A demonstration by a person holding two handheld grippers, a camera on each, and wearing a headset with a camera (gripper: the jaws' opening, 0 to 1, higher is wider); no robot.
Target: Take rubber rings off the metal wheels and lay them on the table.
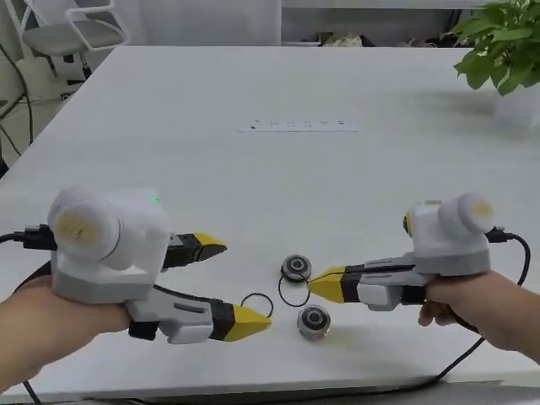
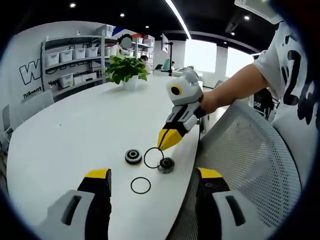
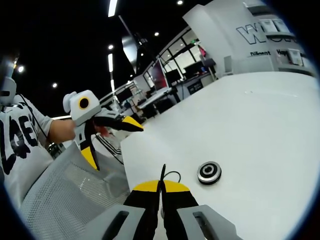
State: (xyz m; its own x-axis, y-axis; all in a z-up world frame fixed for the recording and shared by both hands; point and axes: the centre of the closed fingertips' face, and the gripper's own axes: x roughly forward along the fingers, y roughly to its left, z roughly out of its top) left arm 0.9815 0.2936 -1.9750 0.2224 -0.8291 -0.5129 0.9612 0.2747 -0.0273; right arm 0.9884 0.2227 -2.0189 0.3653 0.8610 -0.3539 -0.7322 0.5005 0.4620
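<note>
On the white table in the head view, the left gripper has its jaws spread wide and holds nothing. A loose ring lies flat just beside the tip of its lower jaw. The right gripper comes in from the other side with its jaws pressed together on the edge of a second ring. That ring sits between the far wheel and the near wheel. It looks free of both wheels, though the angle leaves it unclear whether it rests on the table or hangs just above it.

In the left gripper view, the left gripper shows its two yellow tips far apart with the loose ring on the table between them, untouched. Beyond it, the right gripper pinches the second ring between the far wheel and the near wheel.

In the right gripper view, the right gripper is clamped on the second ring, which rises as a thin black line from the closed tips. One wheel lies flat just beside it. The left gripper gapes open past the table edge.
</note>
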